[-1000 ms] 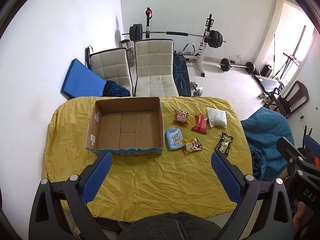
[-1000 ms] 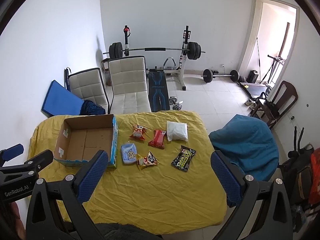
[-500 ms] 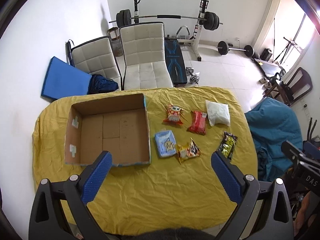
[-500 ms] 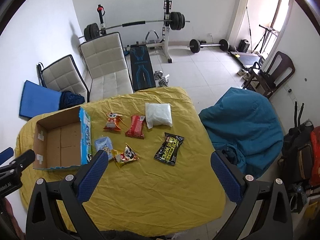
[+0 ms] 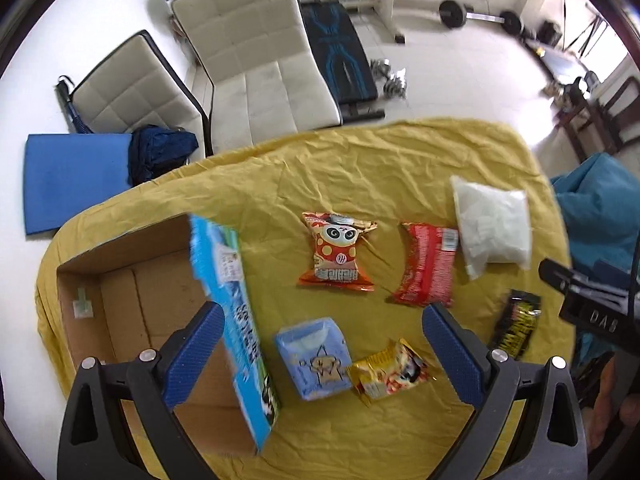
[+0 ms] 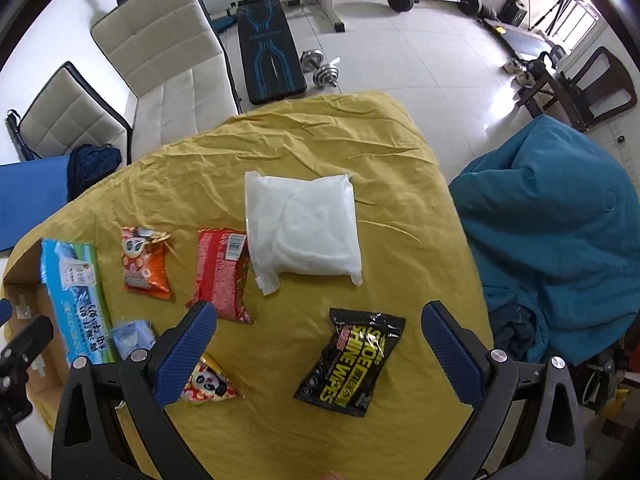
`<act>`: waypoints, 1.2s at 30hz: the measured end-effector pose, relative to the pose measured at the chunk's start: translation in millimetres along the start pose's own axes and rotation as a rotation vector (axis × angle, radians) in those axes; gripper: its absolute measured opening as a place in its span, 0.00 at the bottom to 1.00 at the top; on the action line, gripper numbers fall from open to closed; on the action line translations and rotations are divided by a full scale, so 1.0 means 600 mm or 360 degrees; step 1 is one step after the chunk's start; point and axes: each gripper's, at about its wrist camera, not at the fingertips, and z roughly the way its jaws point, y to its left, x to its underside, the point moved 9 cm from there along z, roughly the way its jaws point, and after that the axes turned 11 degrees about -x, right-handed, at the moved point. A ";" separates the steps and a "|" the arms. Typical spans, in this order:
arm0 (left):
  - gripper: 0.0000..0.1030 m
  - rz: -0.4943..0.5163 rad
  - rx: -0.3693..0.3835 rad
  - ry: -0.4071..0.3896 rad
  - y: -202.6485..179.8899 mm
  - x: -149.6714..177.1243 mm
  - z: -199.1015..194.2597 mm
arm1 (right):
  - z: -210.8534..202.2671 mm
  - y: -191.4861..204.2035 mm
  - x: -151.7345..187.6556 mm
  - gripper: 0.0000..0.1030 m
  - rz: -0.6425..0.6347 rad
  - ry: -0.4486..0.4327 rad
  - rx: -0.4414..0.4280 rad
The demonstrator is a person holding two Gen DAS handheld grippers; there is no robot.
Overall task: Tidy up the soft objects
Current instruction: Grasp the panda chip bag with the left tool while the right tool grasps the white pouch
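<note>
Soft packets lie on the yellow tablecloth [image 5: 360, 160]. An open cardboard box [image 5: 132, 312] stands at the left. Right of it lie a light blue tissue pack [image 5: 314, 356], a yellow snack bag [image 5: 386, 372], an orange panda snack bag [image 5: 340, 252], a red packet [image 5: 428, 268], a white pouch [image 5: 492, 224] and a black wipes packet [image 5: 516, 324]. My left gripper [image 5: 320, 354] is open and empty above the tissue pack. My right gripper [image 6: 320, 354] is open and empty above the wipes packet [image 6: 352, 364], with the white pouch [image 6: 304, 228] beyond it.
Two white chairs [image 5: 256, 52] stand behind the table. A blue mat [image 5: 72, 180] lies on the floor at the left. A teal beanbag [image 6: 560, 220] sits by the table's right edge. A weight bench [image 6: 268, 48] and dumbbells [image 6: 320, 68] lie beyond.
Both grippers have moved forward and down towards the table; the packets now look much larger. The left one shifted right of the box, the right one over the wipes packet. Nothing was picked up.
</note>
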 end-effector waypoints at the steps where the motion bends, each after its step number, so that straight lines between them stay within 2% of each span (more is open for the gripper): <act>1: 0.99 0.0025 0.0010 0.0031 -0.012 -0.005 0.019 | 0.030 -0.006 -0.012 1.00 0.0016 0.0045 0.0005; 5: 0.99 0.0069 0.0008 0.0147 -0.044 -0.024 0.100 | 0.146 -0.023 -0.045 1.00 0.0085 0.0211 -0.0033; 8: 0.99 0.0084 -0.0054 0.0189 -0.046 -0.044 0.150 | 0.206 -0.020 -0.050 1.00 0.0102 0.0296 -0.0046; 11: 0.99 0.0083 -0.0066 0.0246 -0.041 -0.055 0.187 | 0.256 -0.019 -0.053 1.00 0.0106 0.0361 -0.0016; 15: 0.99 0.0070 -0.0017 0.0337 -0.043 -0.067 0.238 | 0.289 -0.024 -0.056 1.00 0.0119 0.0398 0.0030; 16: 0.96 0.0072 0.0001 0.0354 -0.046 -0.067 0.247 | 0.294 -0.024 -0.057 1.00 0.0125 0.0415 0.0027; 20: 0.67 0.0071 0.0044 0.0416 -0.053 -0.064 0.279 | 0.305 -0.026 -0.064 1.00 0.0145 0.0470 0.0007; 22: 0.57 0.0084 0.0054 0.0439 -0.060 -0.056 0.290 | 0.310 -0.027 -0.071 1.00 0.0147 0.0482 0.0000; 26: 0.46 0.0072 0.0078 0.0463 -0.070 -0.042 0.308 | 0.322 -0.025 -0.081 1.00 0.0129 0.0503 0.0022; 31: 0.40 0.0048 0.0070 0.0416 -0.075 -0.030 0.308 | 0.347 -0.009 -0.105 1.00 0.0123 0.0497 0.0003; 34: 0.39 0.0042 0.0056 0.0396 -0.076 -0.022 0.287 | 0.360 -0.008 -0.115 0.94 0.0186 0.0483 -0.0077; 36: 0.39 0.0035 0.0040 0.0380 -0.078 -0.033 0.277 | 0.360 -0.011 -0.118 0.86 0.0223 0.0465 -0.0103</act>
